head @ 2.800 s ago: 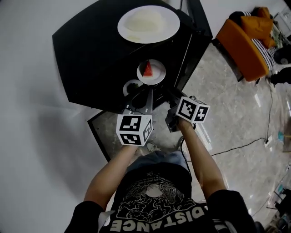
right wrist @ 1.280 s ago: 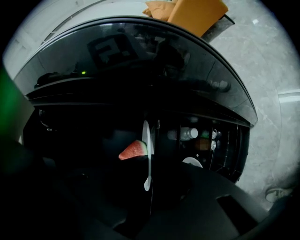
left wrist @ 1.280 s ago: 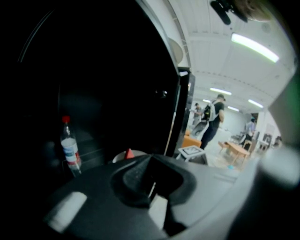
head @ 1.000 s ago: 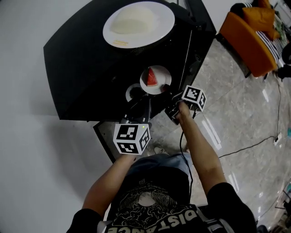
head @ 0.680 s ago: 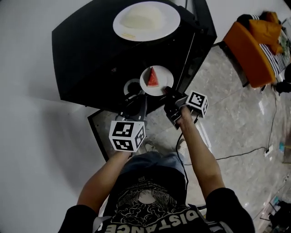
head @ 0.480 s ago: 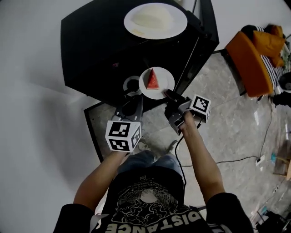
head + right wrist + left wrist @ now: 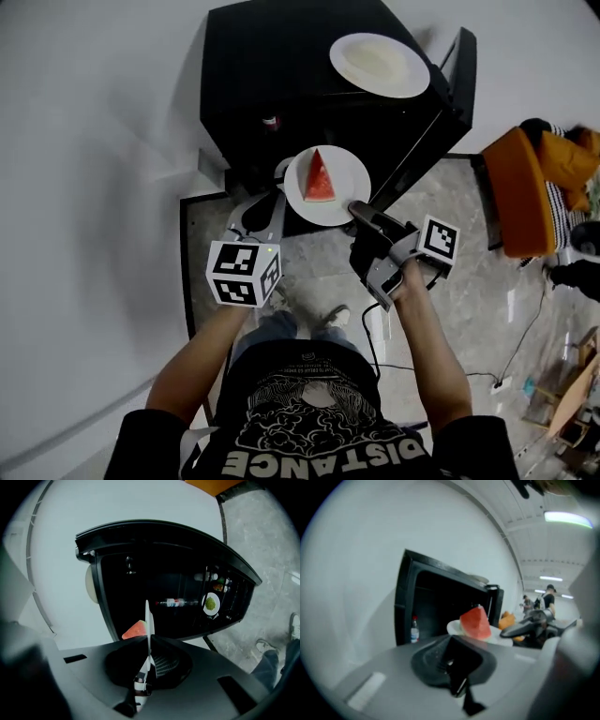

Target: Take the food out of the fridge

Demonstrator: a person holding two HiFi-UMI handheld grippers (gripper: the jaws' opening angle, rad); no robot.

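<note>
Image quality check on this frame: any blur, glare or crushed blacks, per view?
Head view: sharp, fisheye-bent, fridge nearly pure black. Left gripper view: soft throughout, watermelon smeared, ceiling light glares top right, heavy dark corners. Right gripper view: sharpest, plate edge-on and crisp, fridge interior dark yet bottle readable.

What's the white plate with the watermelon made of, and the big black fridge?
The plate looks like glazed ceramic, or maybe melamine: it is smooth and plain white with a thin rim. The fridge looks like black painted metal or plastic: its panels are flat and dull, with little shine.
</note>
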